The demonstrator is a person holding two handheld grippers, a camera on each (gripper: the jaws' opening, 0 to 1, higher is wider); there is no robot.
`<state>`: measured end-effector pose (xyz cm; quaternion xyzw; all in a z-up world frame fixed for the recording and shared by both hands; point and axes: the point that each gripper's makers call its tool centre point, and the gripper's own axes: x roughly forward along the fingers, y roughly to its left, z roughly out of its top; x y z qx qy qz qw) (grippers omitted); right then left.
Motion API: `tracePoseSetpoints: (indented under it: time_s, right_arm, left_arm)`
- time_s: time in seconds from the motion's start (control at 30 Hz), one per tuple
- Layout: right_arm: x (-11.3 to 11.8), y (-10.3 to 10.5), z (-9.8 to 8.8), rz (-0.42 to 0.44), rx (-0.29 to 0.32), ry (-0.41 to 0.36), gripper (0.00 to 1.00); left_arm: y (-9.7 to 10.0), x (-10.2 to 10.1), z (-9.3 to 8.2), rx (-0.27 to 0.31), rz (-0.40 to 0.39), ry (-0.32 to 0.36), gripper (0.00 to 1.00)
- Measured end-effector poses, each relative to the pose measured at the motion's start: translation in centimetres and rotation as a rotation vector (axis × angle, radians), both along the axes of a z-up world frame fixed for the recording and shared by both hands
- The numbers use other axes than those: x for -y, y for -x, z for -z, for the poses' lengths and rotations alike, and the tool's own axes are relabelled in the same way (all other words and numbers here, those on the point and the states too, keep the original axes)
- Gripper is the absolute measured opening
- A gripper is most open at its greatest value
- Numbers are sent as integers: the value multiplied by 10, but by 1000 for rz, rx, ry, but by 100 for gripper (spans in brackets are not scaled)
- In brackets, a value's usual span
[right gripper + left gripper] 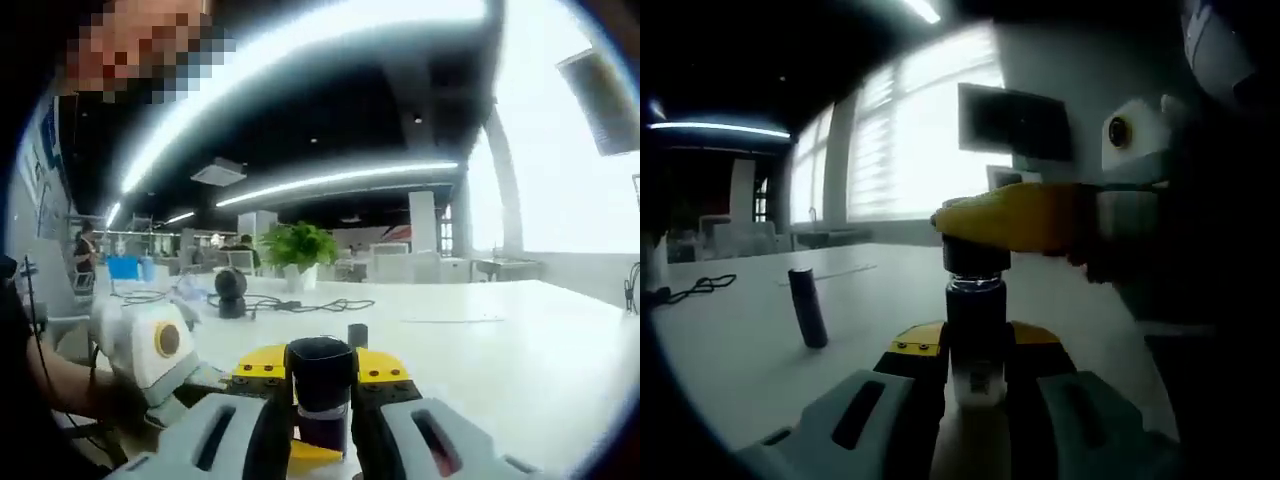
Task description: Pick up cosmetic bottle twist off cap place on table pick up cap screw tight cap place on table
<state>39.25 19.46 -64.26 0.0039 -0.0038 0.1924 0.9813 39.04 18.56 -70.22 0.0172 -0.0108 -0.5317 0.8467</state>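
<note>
In the left gripper view a dark cosmetic bottle (975,312) stands upright with my left gripper (976,350) shut on its lower body. Its dark cap (976,258) sits on the neck. My right gripper (985,225) reaches in from the right, its yellow jaws shut on the cap. In the right gripper view the same dark cap (320,368) is clamped between the yellow tips of my right gripper (320,400). The left gripper's body (150,350) and a person's arm lie low at the left. The bottle is held above the white table (740,340).
A separate dark cylinder (808,308) stands on the table left of the bottle, with a black cable (700,288) farther left. The right gripper view shows a potted plant (300,245), a round dark device (231,285), cables (300,303) and people at far desks.
</note>
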Motion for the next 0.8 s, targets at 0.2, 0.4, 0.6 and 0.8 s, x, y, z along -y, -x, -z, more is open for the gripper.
tracePoseSetpoints:
  time_s: [0.2,0.4,0.6,0.8]
  right_arm:
    - [2,0,0,64,-12,-4,16]
    - [6,1,0,127,-14,-9,16]
    - [6,2,0,173,-23,-5,16]
    - [6,3,0,169,-16,11,16]
  left_arm:
    - [0,0,0,8,-10,-6,12]
    - [0,1,0,22,-30,-16,12]
    - [1,1,-1,29,-29,-19,12]
    - [1,1,-1,29,-25,-17,12]
